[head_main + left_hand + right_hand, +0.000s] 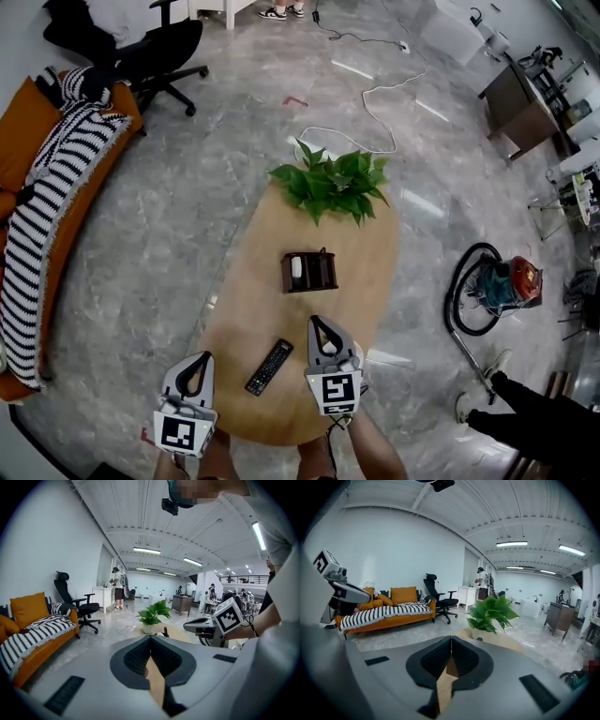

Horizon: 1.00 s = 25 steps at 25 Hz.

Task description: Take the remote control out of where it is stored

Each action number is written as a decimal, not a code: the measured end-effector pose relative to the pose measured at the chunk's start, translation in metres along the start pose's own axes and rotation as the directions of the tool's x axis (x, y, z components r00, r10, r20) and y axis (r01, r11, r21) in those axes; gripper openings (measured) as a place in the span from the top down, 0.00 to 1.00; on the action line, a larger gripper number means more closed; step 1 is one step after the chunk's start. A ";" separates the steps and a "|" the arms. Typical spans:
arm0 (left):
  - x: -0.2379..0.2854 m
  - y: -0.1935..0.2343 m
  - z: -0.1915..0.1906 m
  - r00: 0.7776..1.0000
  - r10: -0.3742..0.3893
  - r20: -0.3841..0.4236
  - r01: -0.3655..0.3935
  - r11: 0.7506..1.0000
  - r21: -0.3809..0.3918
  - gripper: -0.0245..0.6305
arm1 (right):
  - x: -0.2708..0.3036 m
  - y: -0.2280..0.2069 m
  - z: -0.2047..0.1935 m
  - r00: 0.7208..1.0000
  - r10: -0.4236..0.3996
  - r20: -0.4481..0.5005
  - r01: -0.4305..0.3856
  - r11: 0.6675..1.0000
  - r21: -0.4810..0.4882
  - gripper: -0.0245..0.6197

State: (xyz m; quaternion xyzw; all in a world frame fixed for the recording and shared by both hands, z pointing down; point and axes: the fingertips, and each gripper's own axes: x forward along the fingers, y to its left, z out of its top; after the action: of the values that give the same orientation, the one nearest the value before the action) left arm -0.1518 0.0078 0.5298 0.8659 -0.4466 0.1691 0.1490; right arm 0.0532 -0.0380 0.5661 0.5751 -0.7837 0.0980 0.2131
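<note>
A dark brown storage box (322,273) stands in the middle of the oval wooden table (253,272), with a white remote control (296,270) upright in its left compartment. A black remote control (269,367) lies flat on the table nearer to me, between the two grippers. My left gripper (203,355) (151,637) is at the table's near left edge, shut and holding nothing. My right gripper (315,320) (451,638) is just right of the black remote and short of the box, its jaws shut and empty.
A potted green plant (333,183) stands at the table's far end. An orange sofa with a striped blanket (37,216) and a black office chair (155,52) are to the left. A vacuum cleaner (502,286) and a person's legs (525,412) are on the right.
</note>
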 end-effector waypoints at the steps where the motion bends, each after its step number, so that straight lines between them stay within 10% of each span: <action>1: 0.003 0.002 -0.004 1.000 -0.001 0.001 0.001 1.000 0.000 0.95 | 0.006 0.000 -0.004 1.000 0.000 -0.001 0.000 1.000 0.001 0.95; 25: -0.004 0.018 -0.029 0.999 -0.014 -0.033 0.012 0.999 -0.040 0.95 | 0.096 -0.015 -0.040 0.998 -0.012 -0.062 0.017 0.997 0.071 0.90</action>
State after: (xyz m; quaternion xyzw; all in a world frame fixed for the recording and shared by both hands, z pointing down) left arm -0.1731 0.0121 0.5563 0.8627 -0.4417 0.1736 0.1748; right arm 0.0520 -0.1096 0.6434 0.5848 -0.7685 0.1423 0.2172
